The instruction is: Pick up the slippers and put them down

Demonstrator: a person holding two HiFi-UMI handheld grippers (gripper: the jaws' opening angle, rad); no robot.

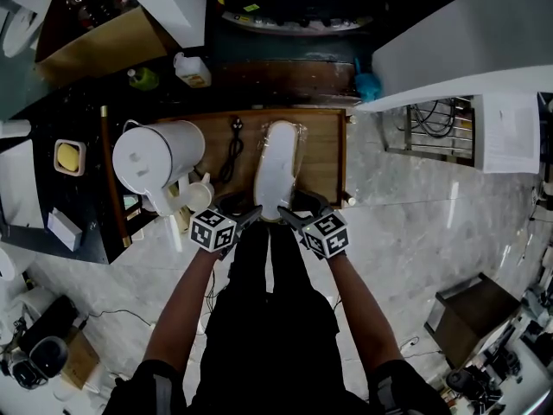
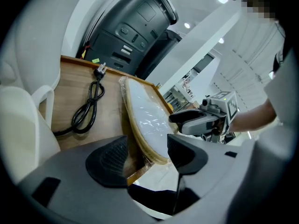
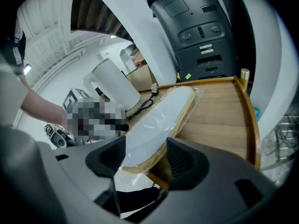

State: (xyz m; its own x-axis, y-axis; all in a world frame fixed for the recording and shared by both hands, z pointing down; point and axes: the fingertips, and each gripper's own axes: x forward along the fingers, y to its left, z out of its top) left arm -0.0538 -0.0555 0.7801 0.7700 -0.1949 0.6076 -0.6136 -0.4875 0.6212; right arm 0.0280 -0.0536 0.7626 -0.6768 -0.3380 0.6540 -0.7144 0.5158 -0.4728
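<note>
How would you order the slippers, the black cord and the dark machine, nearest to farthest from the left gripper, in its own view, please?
1. Slippers, between the open jaws, at the near edge of the table.
2. Black cord, left, mid-table.
3. Dark machine, beyond the far edge.

No legible text or labels

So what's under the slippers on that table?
The wrapped slippers lie on a wooden table, with bare wood showing on either side and a black cable beside them. The wood directly beneath them is covered, so anything lying there can't be seen.
</note>
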